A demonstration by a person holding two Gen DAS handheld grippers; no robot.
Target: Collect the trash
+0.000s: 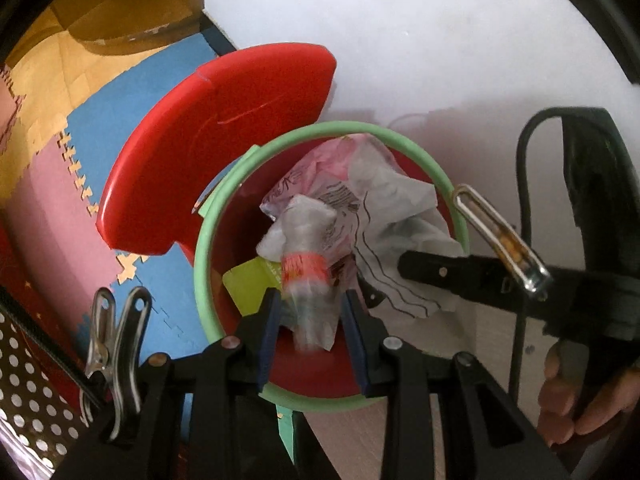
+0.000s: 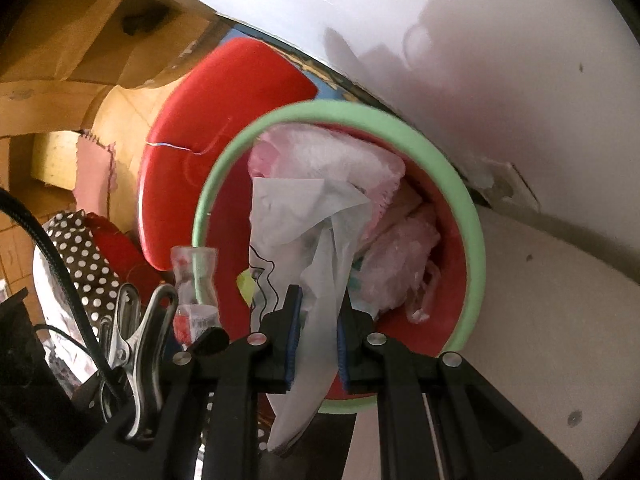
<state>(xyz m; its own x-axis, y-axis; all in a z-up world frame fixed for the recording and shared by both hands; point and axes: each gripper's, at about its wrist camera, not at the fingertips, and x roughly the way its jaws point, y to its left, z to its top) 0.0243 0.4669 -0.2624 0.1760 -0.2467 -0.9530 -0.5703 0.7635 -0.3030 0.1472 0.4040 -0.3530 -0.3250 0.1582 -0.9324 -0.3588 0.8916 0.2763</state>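
Note:
A red trash bin with a green rim [image 1: 200,248] [image 2: 478,240] stands below both grippers, its red lid [image 1: 224,140] [image 2: 208,132] swung open behind it. It holds pink plastic wrappers [image 2: 396,264] and crumpled paper. My left gripper [image 1: 310,312] is open over the bin; a small clear bottle with an orange label [image 1: 306,280] is between the jaws, blurred, and I cannot tell if they touch it. The bottle also shows in the right wrist view [image 2: 196,284]. My right gripper [image 2: 318,320] [image 1: 380,280] is shut on a white sheet of paper with black lines [image 2: 316,240] [image 1: 396,220] over the bin.
A white wall [image 1: 440,40] rises behind the bin. Foam floor tiles in blue and pink [image 1: 112,120] lie to the left, with cardboard boxes [image 2: 80,20] beyond. A dotted bag [image 2: 80,248] sits at the left. A pale desk surface [image 2: 540,320] lies right of the bin.

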